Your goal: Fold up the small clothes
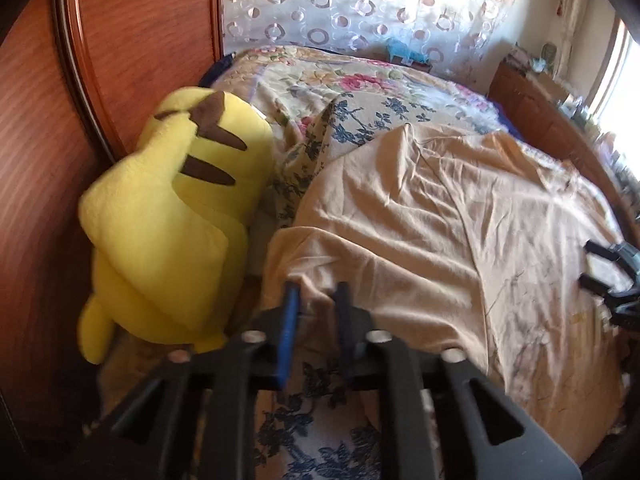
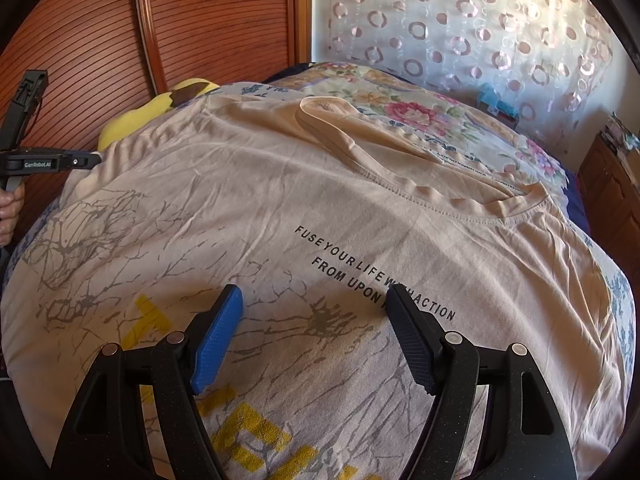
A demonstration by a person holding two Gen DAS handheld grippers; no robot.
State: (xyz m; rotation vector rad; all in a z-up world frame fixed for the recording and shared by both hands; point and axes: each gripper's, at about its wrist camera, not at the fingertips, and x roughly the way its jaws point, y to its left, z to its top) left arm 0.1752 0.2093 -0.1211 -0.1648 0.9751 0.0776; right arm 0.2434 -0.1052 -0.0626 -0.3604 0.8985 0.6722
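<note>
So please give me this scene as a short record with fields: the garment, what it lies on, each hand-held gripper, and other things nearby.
garment: beige T-shirt with printed text, spread flat, one part folded over near the collar
surface: bed with floral bedspread
left hand-held gripper: nearly closed on the T-shirt's edge, beside the plush toy
right hand-held gripper: open, above the shirt's printed front, holding nothing
nearby: yellow plush toy against the wooden wardrobe; curtain with rings behind the bed
</note>
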